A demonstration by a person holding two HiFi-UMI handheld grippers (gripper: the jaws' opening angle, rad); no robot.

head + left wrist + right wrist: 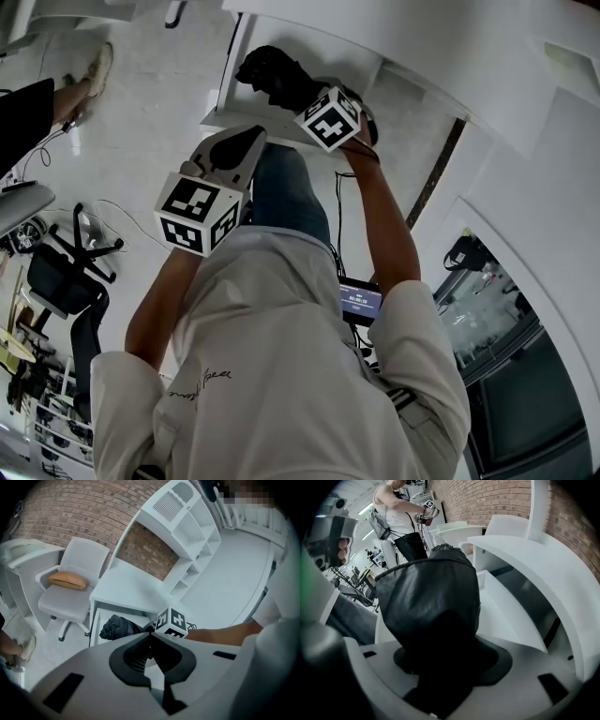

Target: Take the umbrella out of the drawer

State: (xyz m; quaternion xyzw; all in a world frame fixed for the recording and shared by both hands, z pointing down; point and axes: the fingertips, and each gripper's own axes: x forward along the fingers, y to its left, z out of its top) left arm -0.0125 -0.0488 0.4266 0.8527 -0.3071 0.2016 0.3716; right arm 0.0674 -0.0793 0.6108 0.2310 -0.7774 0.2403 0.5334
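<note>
The right gripper (298,98) is pinching the bundled black umbrella (429,588) over the open white drawer (225,117), seemingly just clear of it. The left gripper (151,634) is waiting nearer, jaws pressed together, empty. The next move is probably drawing the umbrella fully out, nearward.

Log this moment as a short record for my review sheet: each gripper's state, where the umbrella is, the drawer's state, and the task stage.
left gripper: shut, empty, held back from the desk
right gripper: shut on the umbrella
umbrella: black, folded, held over the drawer
drawer: open, white, under the desk top
task stage: umbrella gripped and apparently lifted, not yet carried away from the drawer
nearby: office chair beside the desk
</note>
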